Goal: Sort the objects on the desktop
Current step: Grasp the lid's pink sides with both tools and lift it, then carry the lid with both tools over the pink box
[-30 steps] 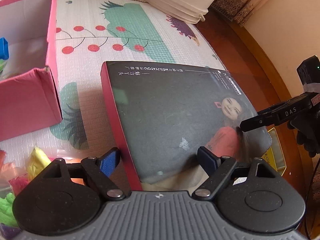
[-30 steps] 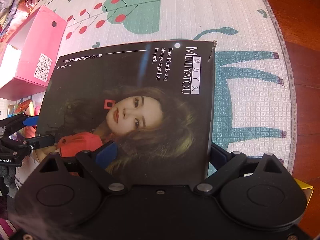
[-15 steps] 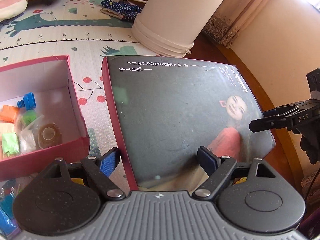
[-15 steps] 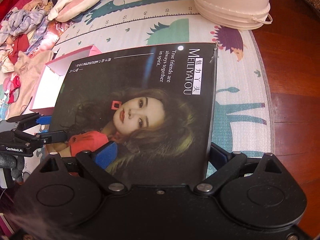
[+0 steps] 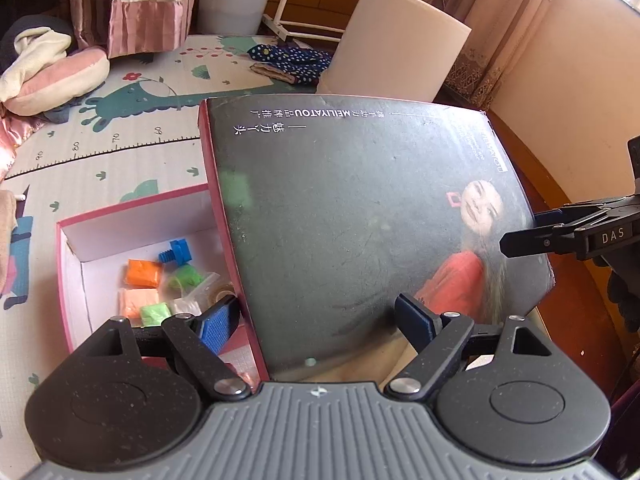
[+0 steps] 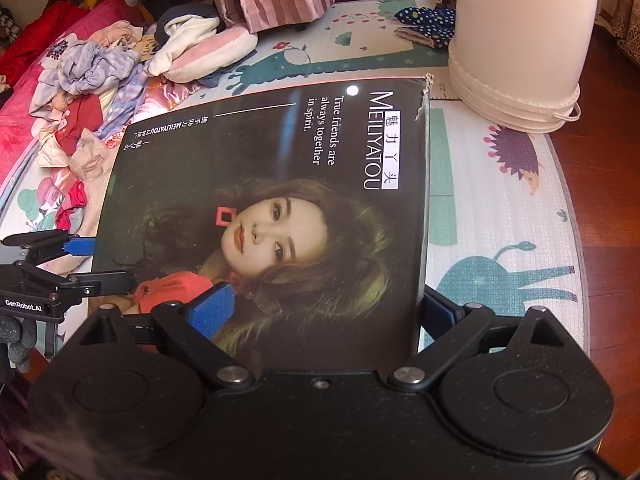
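Note:
A dark box lid (image 5: 360, 216) with a woman's portrait and a red rim is held in the air by both grippers. My left gripper (image 5: 320, 320) is shut on its near edge, and my right gripper (image 6: 324, 308) is shut on the adjacent edge; the lid fills the right wrist view (image 6: 280, 200). Each gripper shows in the other's view: the right one (image 5: 560, 236), the left one (image 6: 80, 264). Below the lid, at the left, the open pink box (image 5: 72, 280) holds a blue bolt (image 5: 176, 252), orange, green and peach packets and a tape roll.
A white bucket (image 6: 520, 40) stands on the play mat (image 6: 500, 208) at the back. A pile of clothes (image 6: 100, 80) and a pink cushion (image 5: 60, 76) lie at the mat's left. A polka-dot cloth (image 5: 292, 60) lies by the bucket. Wooden floor (image 6: 612, 160) borders the mat.
Both grippers have lifted the lid up off the mat and carried it to the pink box, whose right part it now overhangs. The views have tilted up toward the room.

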